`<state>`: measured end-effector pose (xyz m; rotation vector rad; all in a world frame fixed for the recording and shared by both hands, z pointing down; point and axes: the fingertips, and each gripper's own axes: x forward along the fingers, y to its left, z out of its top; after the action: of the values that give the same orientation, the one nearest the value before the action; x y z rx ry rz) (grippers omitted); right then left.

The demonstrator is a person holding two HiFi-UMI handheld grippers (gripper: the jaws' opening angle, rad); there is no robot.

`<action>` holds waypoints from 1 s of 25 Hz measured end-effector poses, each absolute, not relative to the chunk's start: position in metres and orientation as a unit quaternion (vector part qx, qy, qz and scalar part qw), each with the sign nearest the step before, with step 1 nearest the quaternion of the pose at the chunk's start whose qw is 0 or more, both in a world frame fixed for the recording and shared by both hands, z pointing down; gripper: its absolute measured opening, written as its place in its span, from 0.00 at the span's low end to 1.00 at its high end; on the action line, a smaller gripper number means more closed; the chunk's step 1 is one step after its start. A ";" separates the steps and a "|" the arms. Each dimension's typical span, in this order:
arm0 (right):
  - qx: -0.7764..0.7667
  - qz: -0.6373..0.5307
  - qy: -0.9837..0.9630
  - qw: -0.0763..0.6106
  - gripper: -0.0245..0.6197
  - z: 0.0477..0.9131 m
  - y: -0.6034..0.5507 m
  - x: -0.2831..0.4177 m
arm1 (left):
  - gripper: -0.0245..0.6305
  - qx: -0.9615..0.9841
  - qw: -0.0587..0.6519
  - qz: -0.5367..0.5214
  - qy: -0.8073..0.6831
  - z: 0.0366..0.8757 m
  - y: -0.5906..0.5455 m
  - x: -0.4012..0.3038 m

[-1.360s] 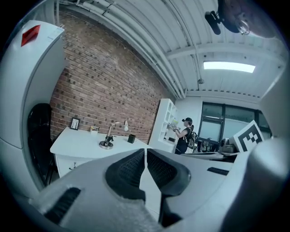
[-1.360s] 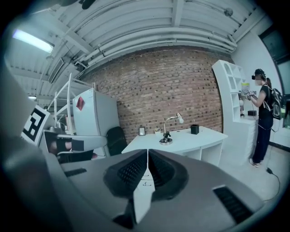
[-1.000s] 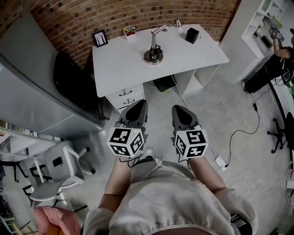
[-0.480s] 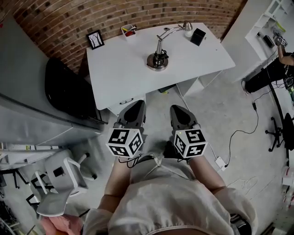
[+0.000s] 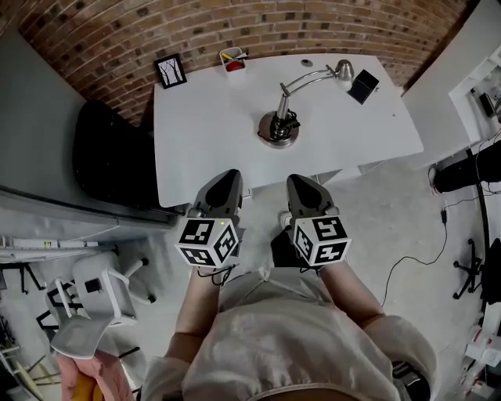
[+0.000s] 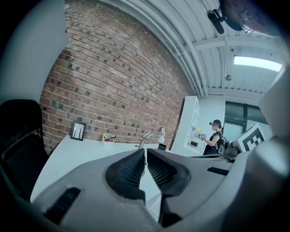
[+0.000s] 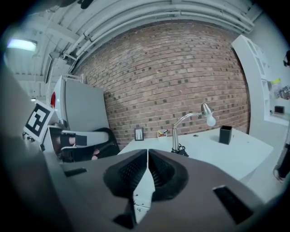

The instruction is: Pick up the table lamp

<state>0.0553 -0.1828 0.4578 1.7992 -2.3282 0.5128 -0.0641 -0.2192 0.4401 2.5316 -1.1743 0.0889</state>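
A red brick wall (image 5: 235, 23) stands behind a white bench (image 5: 196, 125), and the floor (image 5: 391, 227) is grey.

The left gripper (image 5: 227, 176) is closed tight. Its two jaws touch and there is nothing between them. The right gripper (image 5: 301, 182) is closed tight too, and it has nothing in it. The two grippers are side by side, a little apart, just at the near edge of the bench. They point at the bench and touch nothing.

There is one table lamp (image 5: 279, 125). It stands upright near the middle of the bench, well past the gripper tips. Its round base sits on the bench top, and its thin neck bends over to the right, with the lamp head near the back edge. Bare white bench top lies between the near edge and the lamp base.

At the back of the bench there is one picture frame (image 5: 170, 70), one small cup of pens (image 5: 232, 59) and one black box (image 5: 364, 84) close to the lamp head.

There are two chairs. One black chair (image 5: 106, 160) is right beside the left edge of the bench. One white chair (image 5: 94, 301) is on the floor, well away.
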 end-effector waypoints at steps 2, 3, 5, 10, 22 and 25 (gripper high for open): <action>0.584 0.170 -0.790 0.074 0.08 0.456 -0.212 0.071 | 0.08 0.888 0.173 0.037 -0.425 0.442 -0.242 -0.045; 0.576 0.168 -0.797 0.075 0.08 0.455 -0.227 0.080 | 0.08 0.885 0.172 0.039 -0.431 0.443 -0.254 -0.035; 0.562 0.161 -0.807 0.082 0.08 0.452 -0.255 0.096 | 0.08 0.881 0.171 0.044 -0.439 0.445 -0.275 -0.015; 0.538 0.161 -0.822 0.096 0.08 0.456 -0.313 0.138 | 0.08 0.866 0.180 0.055 -0.463 0.456 -0.324 0.026; 0.473 0.153 -0.853 0.158 0.08 0.505 -0.388 0.145 | 0.08 0.818 0.231 0.084 -0.520 0.508 -0.367 0.041; 0.465 0.145 -0.858 0.165 0.09 0.511 -0.398 0.134 | 0.08 0.810 0.242 0.095 -0.526 0.521 -0.374 0.033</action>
<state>0.1343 -0.3978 0.5114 1.3235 -2.4444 0.4137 0.0331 -0.3736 0.5208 2.2148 -1.4368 0.2589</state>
